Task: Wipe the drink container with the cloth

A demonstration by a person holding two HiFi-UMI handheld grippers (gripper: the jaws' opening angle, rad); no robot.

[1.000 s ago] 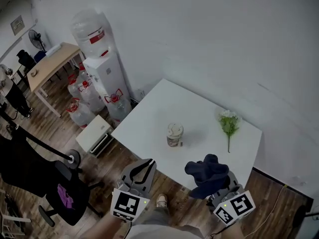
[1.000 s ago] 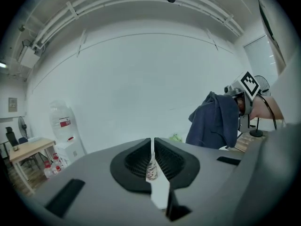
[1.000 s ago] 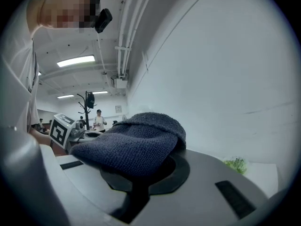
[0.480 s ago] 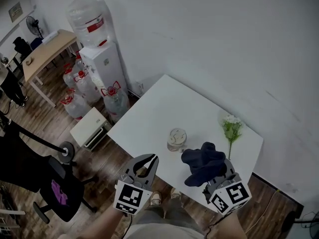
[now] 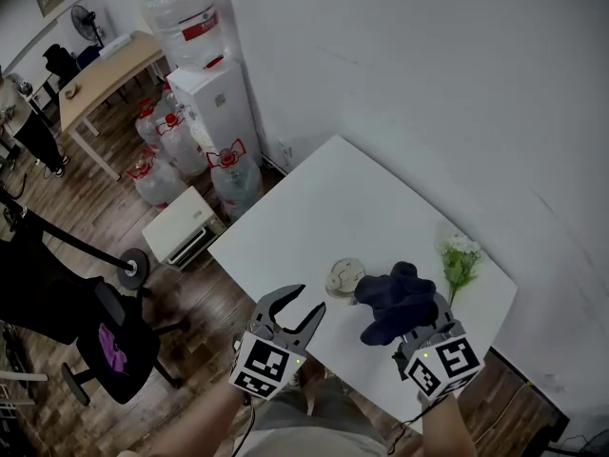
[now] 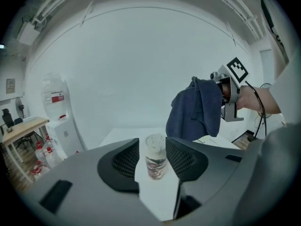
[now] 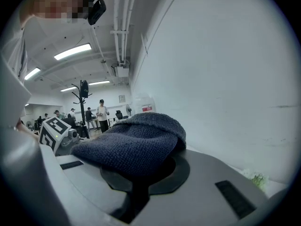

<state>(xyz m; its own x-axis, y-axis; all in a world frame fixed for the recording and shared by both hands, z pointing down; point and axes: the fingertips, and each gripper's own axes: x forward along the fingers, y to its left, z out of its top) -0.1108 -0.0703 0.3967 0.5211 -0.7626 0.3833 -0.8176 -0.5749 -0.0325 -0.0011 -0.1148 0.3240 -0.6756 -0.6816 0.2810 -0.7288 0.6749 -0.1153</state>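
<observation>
Two tools show in the head view, at the near edge of the white table. My left gripper is unclenched. My right gripper clutches the dark cloth, which hangs just beside the drink container standing upright on the table.

Left gripper view: the jaws have just been opening. The drink container lines up with the gap but stands ahead, untouched.

Right gripper view: the cloth is bunched in closed jaws.

I judge this to be the approach. Next I need to close the left gripper on the drink container, then press the cloth to its side.

a flower sprig lies on the white table, a water dispenser standing near.
</observation>
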